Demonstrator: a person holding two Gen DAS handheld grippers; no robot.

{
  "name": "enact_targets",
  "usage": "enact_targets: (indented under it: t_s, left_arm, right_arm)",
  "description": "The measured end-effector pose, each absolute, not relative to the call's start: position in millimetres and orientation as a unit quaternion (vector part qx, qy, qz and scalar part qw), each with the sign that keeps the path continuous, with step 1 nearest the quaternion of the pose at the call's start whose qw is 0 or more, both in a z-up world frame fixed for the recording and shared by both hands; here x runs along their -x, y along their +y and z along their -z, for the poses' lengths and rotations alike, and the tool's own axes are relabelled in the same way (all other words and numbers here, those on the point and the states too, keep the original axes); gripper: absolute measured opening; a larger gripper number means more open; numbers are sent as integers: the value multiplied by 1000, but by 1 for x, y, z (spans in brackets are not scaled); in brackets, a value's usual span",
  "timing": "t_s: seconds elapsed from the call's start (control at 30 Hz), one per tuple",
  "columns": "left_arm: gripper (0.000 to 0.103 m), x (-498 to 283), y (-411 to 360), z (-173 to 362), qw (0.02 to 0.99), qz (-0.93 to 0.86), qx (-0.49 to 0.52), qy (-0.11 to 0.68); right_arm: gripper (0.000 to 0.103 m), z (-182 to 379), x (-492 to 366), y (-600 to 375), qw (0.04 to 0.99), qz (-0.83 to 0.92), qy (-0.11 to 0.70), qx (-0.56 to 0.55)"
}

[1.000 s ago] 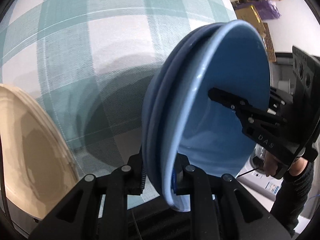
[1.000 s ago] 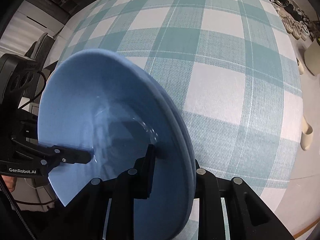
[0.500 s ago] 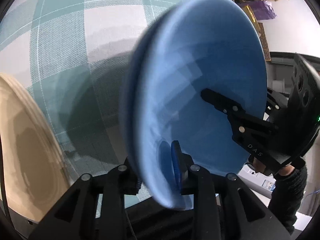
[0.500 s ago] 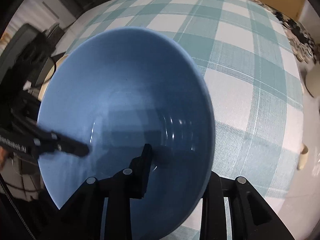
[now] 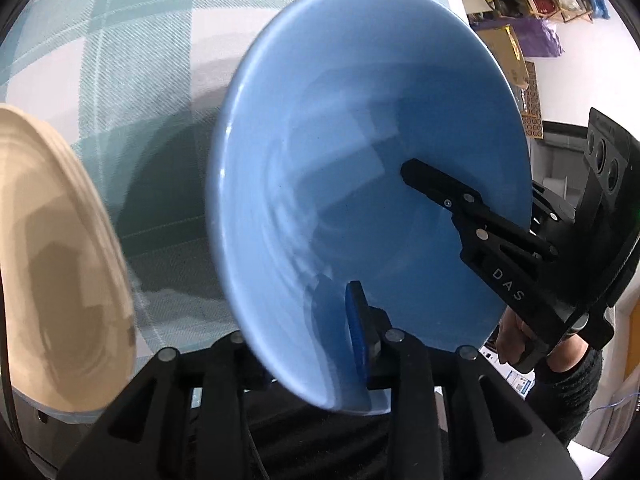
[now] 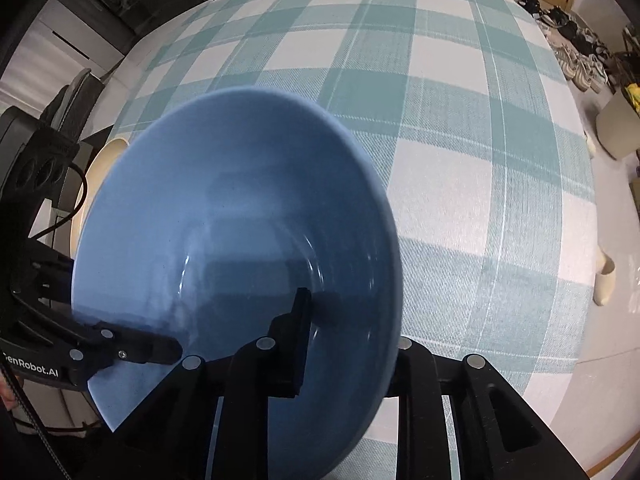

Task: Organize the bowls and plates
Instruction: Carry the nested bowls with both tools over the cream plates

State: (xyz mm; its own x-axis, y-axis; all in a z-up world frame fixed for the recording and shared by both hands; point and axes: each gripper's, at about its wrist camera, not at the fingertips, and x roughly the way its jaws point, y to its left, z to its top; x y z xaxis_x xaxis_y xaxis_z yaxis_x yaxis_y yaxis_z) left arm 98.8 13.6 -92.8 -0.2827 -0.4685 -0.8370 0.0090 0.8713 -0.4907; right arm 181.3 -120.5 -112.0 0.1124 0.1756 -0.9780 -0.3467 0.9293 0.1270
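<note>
Both tools gripped one blue bowl by opposite edges and held it tilted above the checked cloth of the tabletop. The left tool had its rim between its fingers, the blue-padded inner finger lying against the inside wall; its jaws had just been opening a little, yet the rim sat between them and the pads looked pressed on it. The right tool was clamped on the far rim, one finger inside the bowl and one behind it; its jaws had just closed a little further on that rim. Beside the left tool, near the edge of the tabletop, stood a stack of cream plates, apart from the bowl. Whether a second blue dish sat under the bowl could not be told from either view. As a judgement, the sorting looked part done: the cream plates were gathered, while the blue bowl was in the air and had yet to be set down.
</note>
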Motion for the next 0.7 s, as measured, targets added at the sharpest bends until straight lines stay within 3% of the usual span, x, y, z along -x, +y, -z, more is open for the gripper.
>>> enact_targets:
  t_s: [0.7]
  left_arm:
    - [25, -61, 110, 38, 658, 154, 163, 719]
  right_arm:
    - [20, 56, -186, -16, 767, -234, 587, 115]
